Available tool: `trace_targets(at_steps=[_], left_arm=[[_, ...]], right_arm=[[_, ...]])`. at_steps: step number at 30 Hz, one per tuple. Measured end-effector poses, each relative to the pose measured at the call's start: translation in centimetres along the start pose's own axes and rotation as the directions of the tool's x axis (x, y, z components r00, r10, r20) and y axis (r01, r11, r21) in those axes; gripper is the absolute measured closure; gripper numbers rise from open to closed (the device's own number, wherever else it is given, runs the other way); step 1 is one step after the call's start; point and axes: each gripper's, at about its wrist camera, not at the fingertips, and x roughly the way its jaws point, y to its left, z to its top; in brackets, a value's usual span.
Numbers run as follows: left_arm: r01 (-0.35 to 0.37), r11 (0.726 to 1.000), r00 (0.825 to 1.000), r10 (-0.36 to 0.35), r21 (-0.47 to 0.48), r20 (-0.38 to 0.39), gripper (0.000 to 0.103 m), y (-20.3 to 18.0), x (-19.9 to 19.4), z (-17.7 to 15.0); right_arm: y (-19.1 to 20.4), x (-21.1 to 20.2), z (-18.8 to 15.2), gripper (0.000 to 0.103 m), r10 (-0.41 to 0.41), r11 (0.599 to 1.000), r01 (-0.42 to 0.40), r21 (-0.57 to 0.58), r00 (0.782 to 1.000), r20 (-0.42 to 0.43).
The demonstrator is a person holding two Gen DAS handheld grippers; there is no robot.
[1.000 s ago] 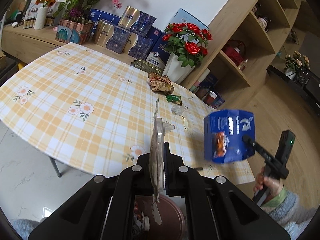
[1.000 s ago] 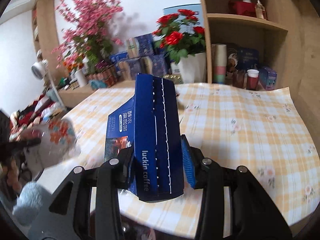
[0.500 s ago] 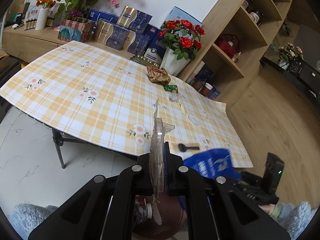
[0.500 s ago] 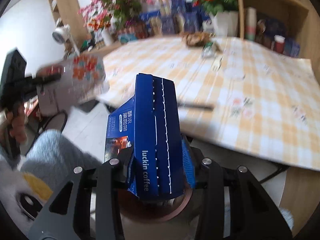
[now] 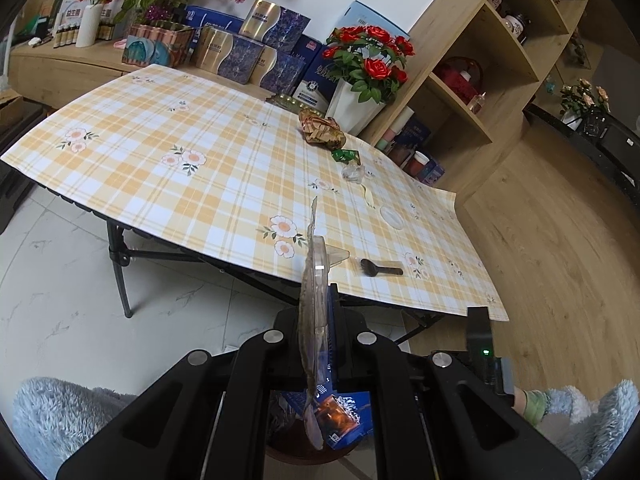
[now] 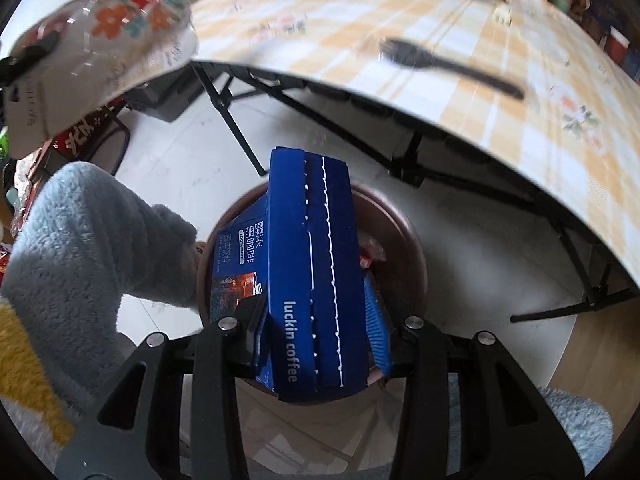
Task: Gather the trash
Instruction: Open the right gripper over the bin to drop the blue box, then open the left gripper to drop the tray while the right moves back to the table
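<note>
A plaid-clothed table (image 5: 168,160) stands on pale tile, shelves and flower pots behind it. Below its near edge sits a brown bin (image 6: 404,240), and I place everything by that bin. My right tongs (image 6: 316,332) are clamped on a blue coffee box (image 6: 308,272), held directly over the bin's mouth, tilted down into it. My left tongs (image 5: 316,320) are pressed together on a flat clear plastic lid (image 5: 314,280), seen edge-on, beside and above the bin. On the table beyond the bin lie a black fork (image 6: 448,64), nearest the edge, then a clear wrapper (image 5: 352,174), a green wrapper (image 5: 346,155) and a crumpled brown bag (image 5: 322,132) farthest off.
</note>
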Motion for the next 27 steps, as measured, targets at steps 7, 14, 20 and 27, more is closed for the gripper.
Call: trace_targets(at_steps=[7, 14, 20, 27], left_arm=[[-0.008, 1.0, 1.0, 0.008, -0.007, -0.015, 0.096, 0.4, 0.5, -0.3], [-0.01, 1.0, 0.999, 0.009, -0.009, -0.032, 0.096, 0.5, 1.0, -0.6], [-0.005, 1.0, 0.999, 0.005, -0.001, -0.041, 0.096, 0.2, 1.2, -0.8], [0.011, 0.999, 0.999, -0.009, 0.044, -0.047, 0.096, -0.6, 1.6, -1.1]], right_arm=[[-1.3, 1.8, 0.3, 0.06, 0.013, 0.997, -0.01, 0.078, 0.999, -0.042], [-1.8, 2.4, 0.6, 0.047, 0.033, 0.991, -0.027, 0.13, 0.998, -0.046], [-1.7, 1.3, 0.9, 0.019, 0.006, 0.992, -0.008, 0.126, 1.0, 0.013], [-2.4, -2.9, 0.2, 0.007, -0.052, 0.987, 0.023, 0.162, 0.982, 0.182]])
